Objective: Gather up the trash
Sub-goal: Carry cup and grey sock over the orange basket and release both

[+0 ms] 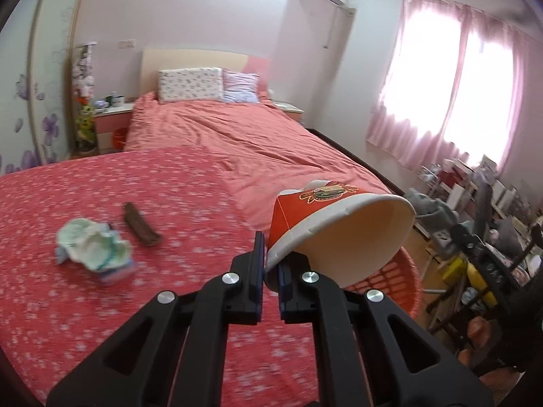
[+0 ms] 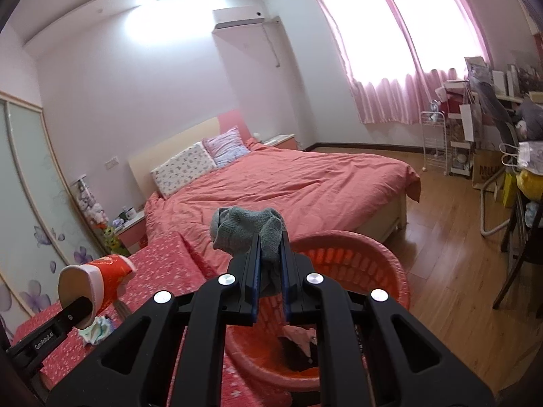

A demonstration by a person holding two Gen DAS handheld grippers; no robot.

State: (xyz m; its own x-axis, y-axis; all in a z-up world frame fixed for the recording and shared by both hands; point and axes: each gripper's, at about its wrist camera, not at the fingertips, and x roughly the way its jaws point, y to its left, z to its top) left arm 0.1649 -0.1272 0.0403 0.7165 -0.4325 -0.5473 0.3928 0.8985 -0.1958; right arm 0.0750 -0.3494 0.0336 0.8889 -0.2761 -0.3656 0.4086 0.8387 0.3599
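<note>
My left gripper (image 1: 270,261) is shut on the rim of a red paper cup (image 1: 336,227), held tilted with its mouth toward the camera, above the edge of a red plastic basket (image 1: 400,278). The cup also shows in the right wrist view (image 2: 95,281). My right gripper (image 2: 271,254) is shut on a grey sock (image 2: 247,230), held over the basket (image 2: 356,254). A crumpled white-green tissue wad (image 1: 93,247) and a brown wrapper (image 1: 141,229) lie on the red spotted cloth (image 1: 135,305) to the left.
A bed with a salmon cover (image 1: 237,135) lies beyond. The basket holds dark and pink items (image 2: 298,346). A nightstand (image 1: 112,118) stands by the wardrobe. Cluttered shelves and a chair (image 2: 509,186) stand at right on the wood floor.
</note>
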